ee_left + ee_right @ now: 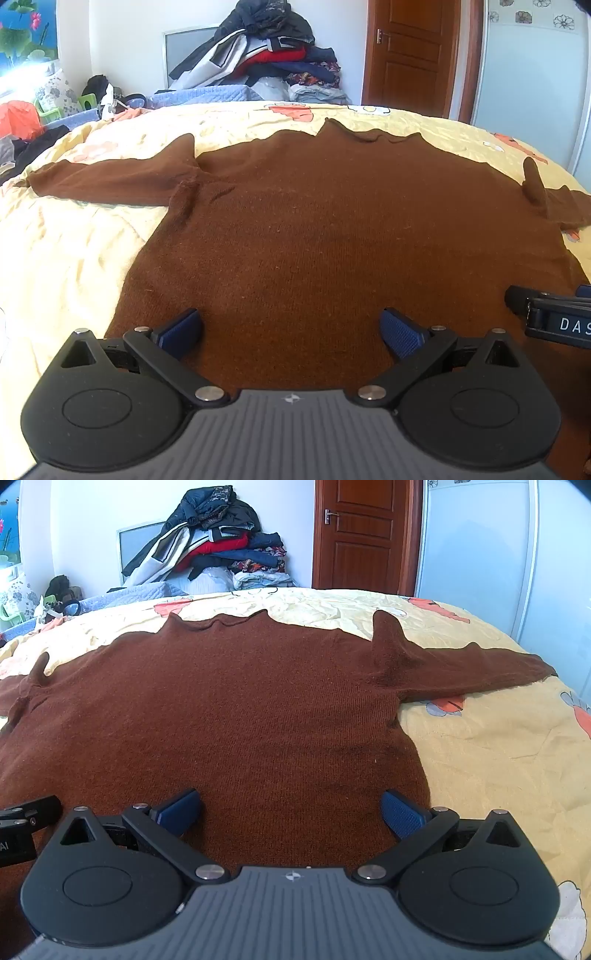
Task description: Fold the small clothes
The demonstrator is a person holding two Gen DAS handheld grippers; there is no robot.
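Observation:
A brown knit sweater (332, 229) lies flat on the bed, collar far, both sleeves spread sideways. It also shows in the right wrist view (229, 716). My left gripper (291, 332) is open and empty, low over the sweater's near hem on its left half. My right gripper (291, 812) is open and empty, low over the near hem on the right half. The right gripper's body shows at the right edge of the left wrist view (554, 317). The left gripper's body shows at the left edge of the right wrist view (26, 819).
The bed has a yellow cartoon-print sheet (62, 258), also in the right wrist view (498, 757). A tall pile of clothes (258, 55) stands beyond the bed's far edge. A brown door (362, 535) and a white wardrobe (480, 554) are at the back right.

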